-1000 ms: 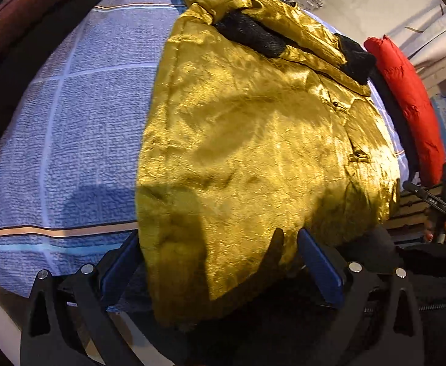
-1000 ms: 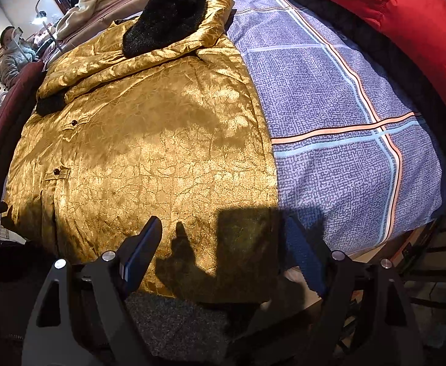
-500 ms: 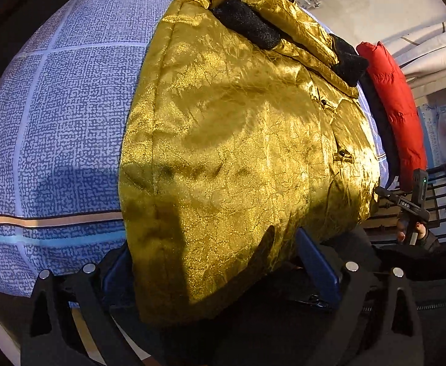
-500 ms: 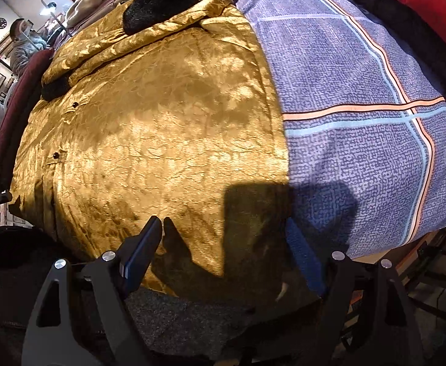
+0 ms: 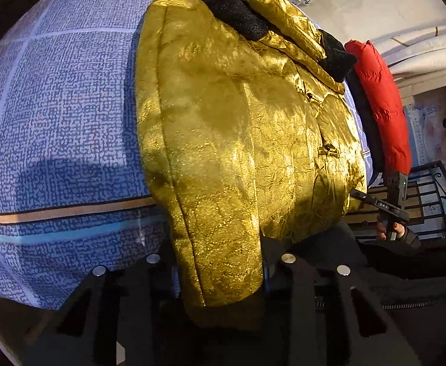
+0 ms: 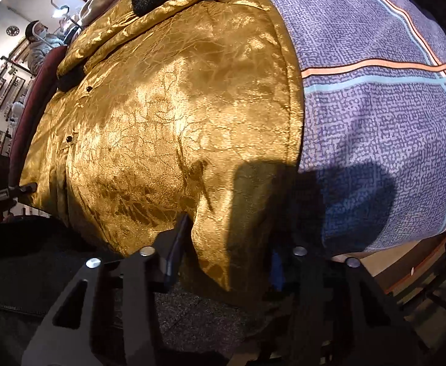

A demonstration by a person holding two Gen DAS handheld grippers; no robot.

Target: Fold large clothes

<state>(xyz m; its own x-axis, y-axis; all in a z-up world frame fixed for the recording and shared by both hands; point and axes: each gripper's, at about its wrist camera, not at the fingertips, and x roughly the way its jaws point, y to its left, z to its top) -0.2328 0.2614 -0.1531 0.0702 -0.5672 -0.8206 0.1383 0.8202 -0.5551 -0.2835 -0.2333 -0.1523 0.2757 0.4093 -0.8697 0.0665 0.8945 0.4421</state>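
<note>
A shiny gold jacket point(image 5: 238, 116) with black fuzzy collar and cuff trim lies on a blue checked bedcover point(image 5: 58, 116). It also fills the right wrist view point(image 6: 168, 116). My left gripper point(image 5: 219, 277) is shut on the jacket's near hem corner, which bunches between the fingers. My right gripper point(image 6: 229, 262) is shut on the other hem corner, with gold cloth pinched between its fingers. The right gripper also shows at the far hem in the left wrist view point(image 5: 384, 207).
A red puffer jacket point(image 5: 381, 106) lies over a black garment at the bed's far side. A dark red garment point(image 6: 30, 103) lies along the other side. A masked person point(image 6: 39, 42) stands at the back. The bed's front edge is just below both grippers.
Both grippers have moved forward onto the jacket's hem and closed on it. The gold cloth now bunches up between the fingers of each.
</note>
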